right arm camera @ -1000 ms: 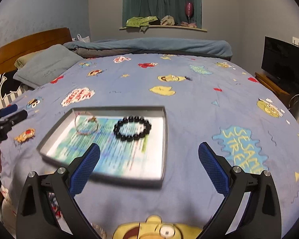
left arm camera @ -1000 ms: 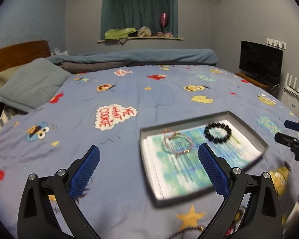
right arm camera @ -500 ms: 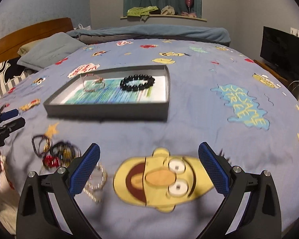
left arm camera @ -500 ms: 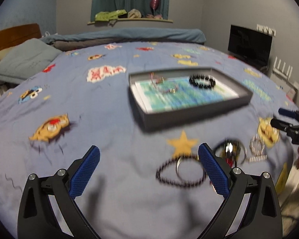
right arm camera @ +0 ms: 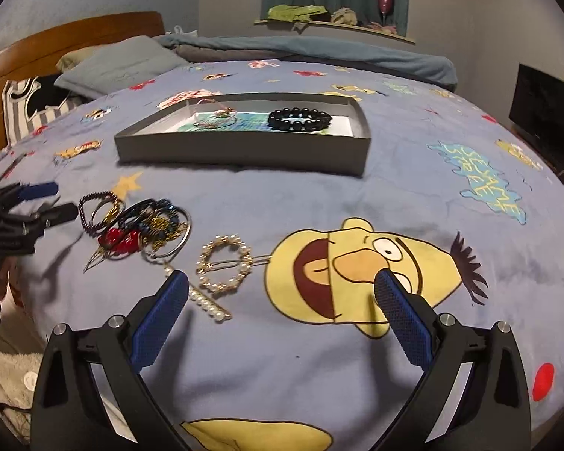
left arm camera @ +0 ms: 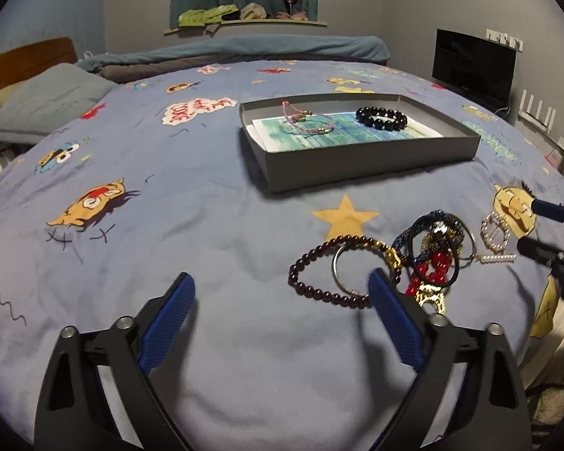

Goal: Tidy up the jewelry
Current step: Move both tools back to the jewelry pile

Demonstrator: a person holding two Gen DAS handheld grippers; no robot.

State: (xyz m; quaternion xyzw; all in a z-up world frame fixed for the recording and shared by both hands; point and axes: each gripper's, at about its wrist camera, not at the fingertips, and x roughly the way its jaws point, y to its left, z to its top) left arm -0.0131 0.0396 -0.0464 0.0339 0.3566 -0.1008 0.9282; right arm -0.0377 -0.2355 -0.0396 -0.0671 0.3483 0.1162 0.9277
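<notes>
A grey tray (left arm camera: pixel 357 161) (right arm camera: pixel 244 150) sits on the blue bed cover and holds a black bead bracelet (left arm camera: pixel 381 117) (right arm camera: pixel 299 119) and a thin pink bracelet (left arm camera: pixel 306 124) (right arm camera: pixel 216 118). A heap of jewelry (left arm camera: pixel 428 259) (right arm camera: pixel 143 225) lies in front of it, with a dark maroon bead bracelet (left arm camera: pixel 319 263), a thin metal ring (left arm camera: pixel 340 270) and a pearl hoop clip (left arm camera: pixel 494 233) (right arm camera: pixel 223 263). My left gripper (left arm camera: pixel 282 300) is open and empty, low, just left of the heap. My right gripper (right arm camera: pixel 282 293) is open and empty, with the pearl clip just ahead of its left finger.
A grey pillow (left arm camera: pixel 45 101) and a wooden headboard (right arm camera: pixel 56 45) are at the left. A folded blue duvet (left arm camera: pixel 244 47) lies across the far side. A black TV (left arm camera: pixel 473 64) stands at the right. The bed edge drops off close to me.
Both grippers have pulled back and dropped low from over the tray to the jewelry heap near the bed's front edge. Both stay open.
</notes>
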